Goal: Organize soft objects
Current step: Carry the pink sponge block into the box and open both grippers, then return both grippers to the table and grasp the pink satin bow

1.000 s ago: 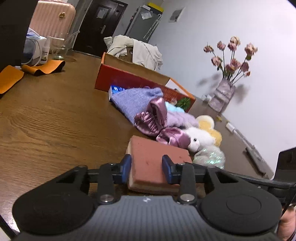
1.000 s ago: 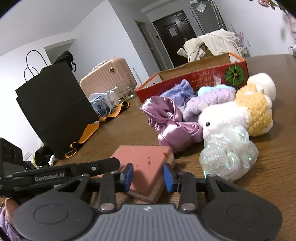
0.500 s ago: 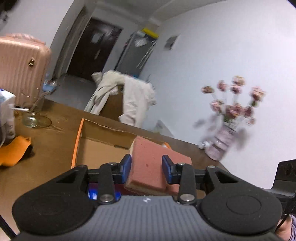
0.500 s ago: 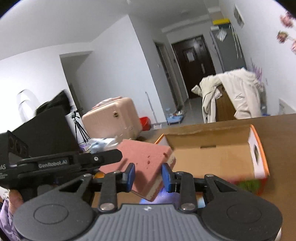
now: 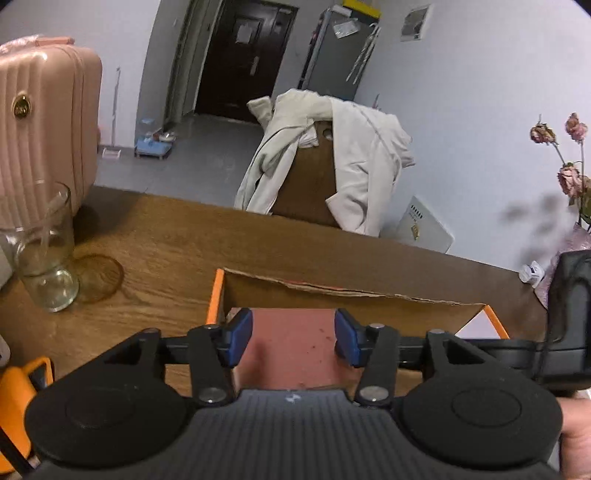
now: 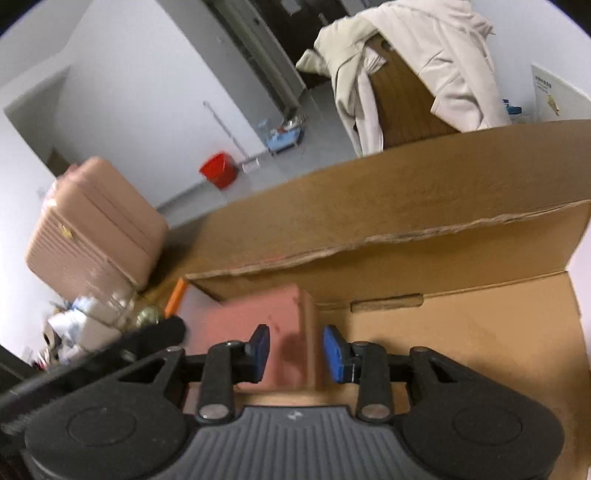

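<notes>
We have both grippers, left (image 5: 293, 338) and right (image 6: 293, 349), over the open brown cardboard box (image 6: 461, 332), jaws spread either side of the pink rectangular foam sponge (image 5: 291, 347), which sits at the box's left end. Best withdraw straight up, not snagging the sponge.

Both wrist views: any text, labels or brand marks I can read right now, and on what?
Nothing reads clearly.
White panel against the wall: small dark and yellow print, too small to read.
Notice on the dark door: blurred.
Paper on the wall: illegible.
Small bottle on the table: blue label, unreadable.
Cardboard box and pink sponge: no print visible.
</notes>
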`<state>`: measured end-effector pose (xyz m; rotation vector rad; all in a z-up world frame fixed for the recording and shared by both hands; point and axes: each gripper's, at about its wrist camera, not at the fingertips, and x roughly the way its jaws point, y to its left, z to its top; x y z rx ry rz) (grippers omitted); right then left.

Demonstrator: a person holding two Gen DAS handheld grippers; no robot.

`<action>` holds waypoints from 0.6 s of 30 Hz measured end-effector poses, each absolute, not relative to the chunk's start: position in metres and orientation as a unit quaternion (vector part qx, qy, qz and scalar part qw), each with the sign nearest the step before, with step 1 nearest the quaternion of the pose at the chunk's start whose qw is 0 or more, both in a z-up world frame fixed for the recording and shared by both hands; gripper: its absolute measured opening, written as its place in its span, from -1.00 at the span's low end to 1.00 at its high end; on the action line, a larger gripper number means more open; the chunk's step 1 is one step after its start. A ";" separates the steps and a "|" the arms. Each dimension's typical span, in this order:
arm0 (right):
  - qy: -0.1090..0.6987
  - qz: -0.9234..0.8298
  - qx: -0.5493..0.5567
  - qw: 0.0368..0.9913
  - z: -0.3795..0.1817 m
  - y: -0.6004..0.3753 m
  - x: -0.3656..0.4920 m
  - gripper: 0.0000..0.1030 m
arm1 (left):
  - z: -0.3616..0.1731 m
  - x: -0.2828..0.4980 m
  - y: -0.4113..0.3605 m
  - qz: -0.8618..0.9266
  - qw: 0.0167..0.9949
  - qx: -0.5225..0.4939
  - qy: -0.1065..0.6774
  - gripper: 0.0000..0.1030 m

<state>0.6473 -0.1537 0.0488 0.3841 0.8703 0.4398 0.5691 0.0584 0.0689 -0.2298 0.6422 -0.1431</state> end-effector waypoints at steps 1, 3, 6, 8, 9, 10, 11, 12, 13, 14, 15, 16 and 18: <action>0.414 0.215 0.184 0.865 0.048 -0.154 0.646 -0.35 | 0.070 0.568 0.061 -0.070 0.941 -0.110 0.312 0.11; 0.410 0.220 0.181 0.866 0.053 -0.154 0.637 -0.31 | 0.075 0.564 0.063 -0.066 0.944 -0.100 0.307 0.12; 0.391 0.217 0.170 0.878 0.073 -0.160 0.620 -0.20 | 0.090 0.549 0.064 -0.065 0.948 -0.086 0.300 0.16; 0.372 0.219 0.166 0.886 0.096 -0.169 0.603 -0.15 | 0.104 0.532 0.064 -0.065 0.952 -0.078 0.290 0.28; 0.363 0.220 0.163 0.891 0.108 -0.175 0.595 -0.12 | 0.113 0.520 0.063 -0.065 0.955 -0.072 0.281 0.32; 0.351 0.221 0.157 0.896 0.123 -0.179 0.582 -0.11 | 0.123 0.508 0.062 -0.065 0.958 -0.065 0.272 0.39; 0.340 0.223 0.149 0.901 0.135 -0.183 0.570 -0.07 | 0.131 0.496 0.061 -0.065 0.961 -0.059 0.261 0.45; 0.329 0.225 0.143 0.906 0.148 -0.188 0.560 0.05 | 0.142 0.480 0.060 -0.066 0.965 -0.054 0.248 0.48; 0.318 0.227 0.139 0.910 0.160 -0.192 0.547 0.11 | 0.152 0.466 0.059 -0.068 0.968 -0.049 0.238 0.54; 0.307 0.227 0.138 0.914 0.172 -0.199 0.533 0.21 | 0.159 0.455 0.058 -0.071 0.969 -0.046 0.231 0.61; 0.300 0.227 0.137 0.916 0.181 -0.204 0.520 0.22 | 0.167 0.440 0.057 -0.074 0.971 -0.042 0.222 0.63; 0.293 0.228 0.136 0.918 0.190 -0.209 0.508 0.22 | 0.174 0.425 0.056 -0.076 0.973 -0.038 0.213 0.66; 0.279 0.229 0.135 0.923 0.206 -0.219 0.481 0.29 | 0.189 0.398 0.053 -0.078 0.976 -0.029 0.201 0.68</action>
